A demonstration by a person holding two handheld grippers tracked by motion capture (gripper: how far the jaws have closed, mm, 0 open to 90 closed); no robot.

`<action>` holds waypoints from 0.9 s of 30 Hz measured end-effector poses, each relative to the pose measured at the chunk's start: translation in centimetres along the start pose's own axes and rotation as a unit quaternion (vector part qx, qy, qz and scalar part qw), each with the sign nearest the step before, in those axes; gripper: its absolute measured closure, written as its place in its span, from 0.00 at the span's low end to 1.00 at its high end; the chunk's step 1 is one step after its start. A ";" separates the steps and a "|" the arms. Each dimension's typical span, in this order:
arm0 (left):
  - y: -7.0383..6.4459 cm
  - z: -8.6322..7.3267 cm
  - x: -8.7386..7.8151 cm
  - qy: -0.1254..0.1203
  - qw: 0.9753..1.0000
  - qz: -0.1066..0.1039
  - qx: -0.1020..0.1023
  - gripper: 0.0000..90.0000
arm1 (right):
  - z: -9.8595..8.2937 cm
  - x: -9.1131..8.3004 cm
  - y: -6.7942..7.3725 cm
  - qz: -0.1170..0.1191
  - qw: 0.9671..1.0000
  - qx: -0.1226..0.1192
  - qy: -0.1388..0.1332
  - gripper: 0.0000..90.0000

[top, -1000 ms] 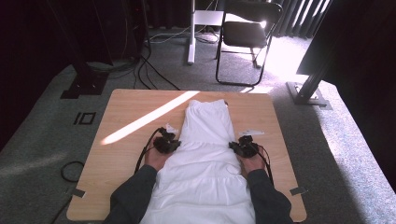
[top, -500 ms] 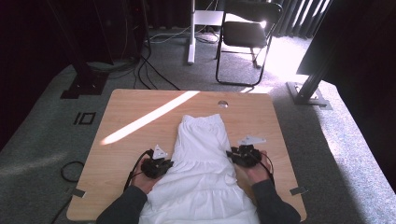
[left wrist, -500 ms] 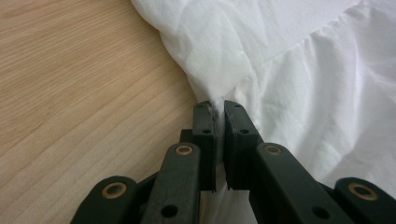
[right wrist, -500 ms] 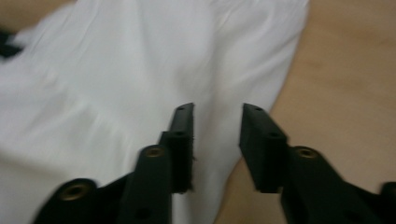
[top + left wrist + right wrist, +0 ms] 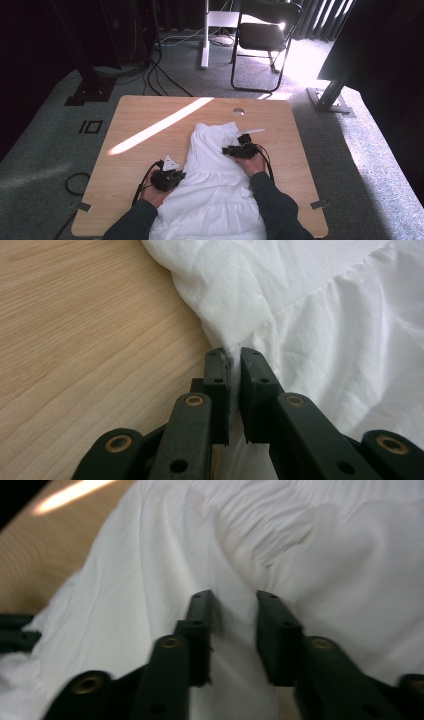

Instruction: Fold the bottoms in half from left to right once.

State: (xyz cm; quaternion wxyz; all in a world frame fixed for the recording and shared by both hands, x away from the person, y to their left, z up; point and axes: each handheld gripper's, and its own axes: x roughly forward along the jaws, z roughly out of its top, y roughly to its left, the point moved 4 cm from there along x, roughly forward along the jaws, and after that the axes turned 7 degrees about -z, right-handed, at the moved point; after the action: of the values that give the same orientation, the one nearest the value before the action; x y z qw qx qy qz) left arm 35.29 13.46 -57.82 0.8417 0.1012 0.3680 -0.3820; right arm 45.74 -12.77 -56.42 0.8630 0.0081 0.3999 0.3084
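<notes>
Person's forearms in dark sleeves [image 5: 272, 207] come in at the near edge of the wooden table [image 5: 145, 115]. White garment [image 5: 215, 195], gathered/tiered like a skirt or dress, lies lengthwise down the table's middle, near end spilling past the near edge betw. the sleeves, narrower far end stopping short of the far edge.

L gripper [image 5: 176, 175] sits at the garment's left edge, near part of the table, grey three-cornered plate on top, cable trailing back to the hand. In left gripper view, L gripper [image 5: 234, 365] has jaws pressed together w/ a pinch of white fabric caught betw. them; the cloth bunches into a fold just beyond the tips, bare wood to the left.

R gripper [image 5: 227, 149] is farther up, over the garment's right part, pointing left across the cloth. In right gripper view, R gripper [image 5: 234, 605] has jaws clearly apart, nothing betw. them, white fabric directly below; can't tell if tips touch it.

Beyond: a bright sun stripe [image 5: 160, 126] runs diagonally over the table's far left part, a small round hole [image 5: 238, 111] near the far edge. On the carpet behind, a black folding chair [image 5: 265, 40] and loose cables [image 5: 162, 75].
</notes>
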 end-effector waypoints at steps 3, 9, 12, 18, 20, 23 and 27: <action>0.0 0.0 0.0 0.001 1.000 0.002 0.000 0.93 | 0.3 -0.8 0.2 -0.033 0.999 -0.035 -0.004 0.98; -0.1 0.1 -0.1 0.008 1.000 0.003 -0.002 0.86 | 3.1 -6.2 -0.5 -0.100 0.986 -0.066 -0.118 0.98; -0.3 0.2 0.0 0.011 1.000 0.004 0.005 0.84 | 3.1 -7.9 -0.3 -0.155 0.970 -0.101 -0.156 0.98; -0.4 0.2 0.0 0.013 1.000 0.009 0.010 0.83 | -0.3 -3.7 -2.9 -0.151 0.986 -0.063 -0.015 0.78; -0.3 0.2 0.1 0.013 1.000 0.008 0.009 0.83 | 0.1 -4.0 -3.6 -0.141 0.989 -0.019 -0.047 0.74; -0.3 0.2 0.1 0.013 1.000 0.009 0.009 0.82 | 1.5 -4.4 -4.0 -0.153 0.985 0.010 -0.074 0.64; -0.3 0.2 0.1 0.013 1.000 0.008 0.008 0.82 | 2.5 -3.3 -4.1 -0.121 0.990 0.045 -0.060 0.56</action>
State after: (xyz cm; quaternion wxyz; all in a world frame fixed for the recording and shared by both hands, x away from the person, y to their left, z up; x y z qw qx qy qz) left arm 35.25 13.14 -57.66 0.8391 0.1157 0.3754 -0.3764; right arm 48.00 -17.27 -53.47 0.9153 0.0176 0.3587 0.1826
